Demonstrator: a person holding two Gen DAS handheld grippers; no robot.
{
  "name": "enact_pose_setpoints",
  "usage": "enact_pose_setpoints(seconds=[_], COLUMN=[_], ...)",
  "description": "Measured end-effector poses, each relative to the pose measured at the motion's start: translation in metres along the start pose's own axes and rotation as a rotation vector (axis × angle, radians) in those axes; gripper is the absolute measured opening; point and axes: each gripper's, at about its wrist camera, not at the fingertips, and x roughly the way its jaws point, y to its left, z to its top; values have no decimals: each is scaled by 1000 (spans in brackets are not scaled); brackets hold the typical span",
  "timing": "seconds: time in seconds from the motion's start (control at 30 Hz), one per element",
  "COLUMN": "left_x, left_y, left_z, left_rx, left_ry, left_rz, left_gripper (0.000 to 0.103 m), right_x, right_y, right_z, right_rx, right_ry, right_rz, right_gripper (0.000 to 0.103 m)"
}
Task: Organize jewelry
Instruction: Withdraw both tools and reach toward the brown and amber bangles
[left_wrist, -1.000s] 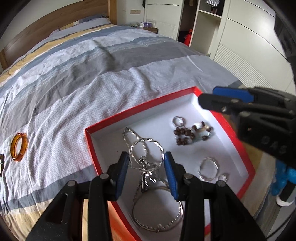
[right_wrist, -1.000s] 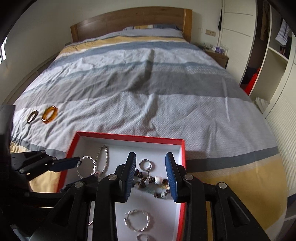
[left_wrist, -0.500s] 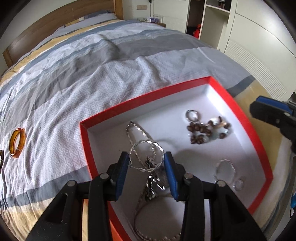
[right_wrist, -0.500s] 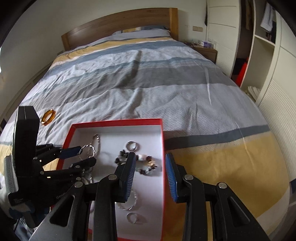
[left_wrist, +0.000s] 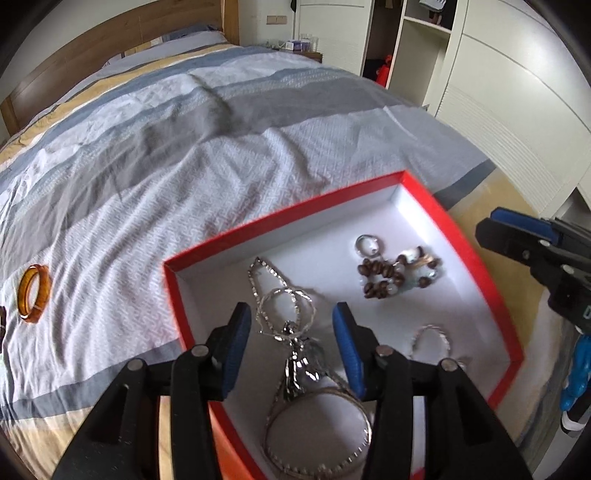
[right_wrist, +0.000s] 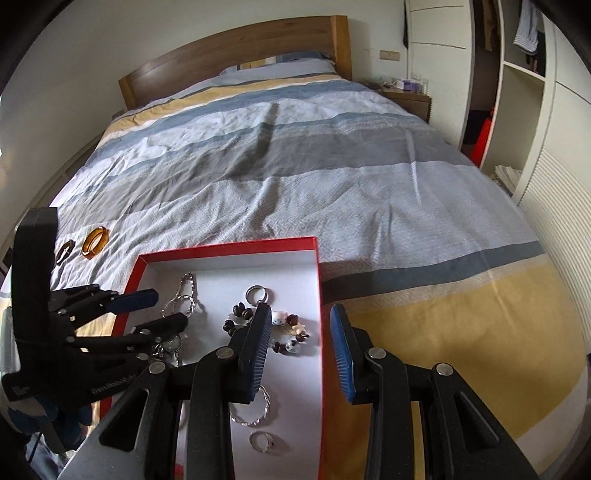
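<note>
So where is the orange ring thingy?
The amber orange bangle lies on the striped bedspread, outside the red box to its left in both views, right beside a smaller dark ring.

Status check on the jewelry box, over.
Left gripper open, jaws just widened over the silver chains. Right gripper open, empty, straddling the red box rim. Amber bangle outside. Nothing blocking.

In the left wrist view, the large silver bangle (left_wrist: 317, 435) at the near end of the red box (left_wrist: 476, 258) is cut off by the bottom edge, and the left gripper's fingers (left_wrist: 347, 350) cover part of its rim. The small silver ring (left_wrist: 430, 338) by the box's right wall is blurred. A dark bangle (left_wrist: 2, 321), far left of the box, is cropped.
</note>
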Motion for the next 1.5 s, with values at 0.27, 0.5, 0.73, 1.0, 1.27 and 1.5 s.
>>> enact_pose_setpoints(seconds=[0.27, 0.5, 0.73, 1.0, 1.27, 1.5], left_x=[-78, -161, -218, -276, -305, -329], left_y=[6, 17, 32, 51, 68, 82], left_z=[-1, -28, -82, -144, -194, -220], left_rx=[-16, -48, -76, -136, -215, -310], left_ry=[-83, -156, -191, -254, -303, -403], left_rz=[13, 64, 149, 210, 276, 329], left_gripper=[44, 45, 45, 45, 45, 45], right_x=[-63, -127, -165, -190, -207, -218], right_y=[4, 30, 60, 109, 156, 192], right_z=[0, -14, -41, -77, -100, -112], right_rx=[24, 36, 79, 66, 16, -59], right_ry=[-67, -153, -185, -201, -216, -220], right_rz=[-22, 11, 62, 84, 88, 95], right_gripper=[35, 44, 45, 49, 55, 56])
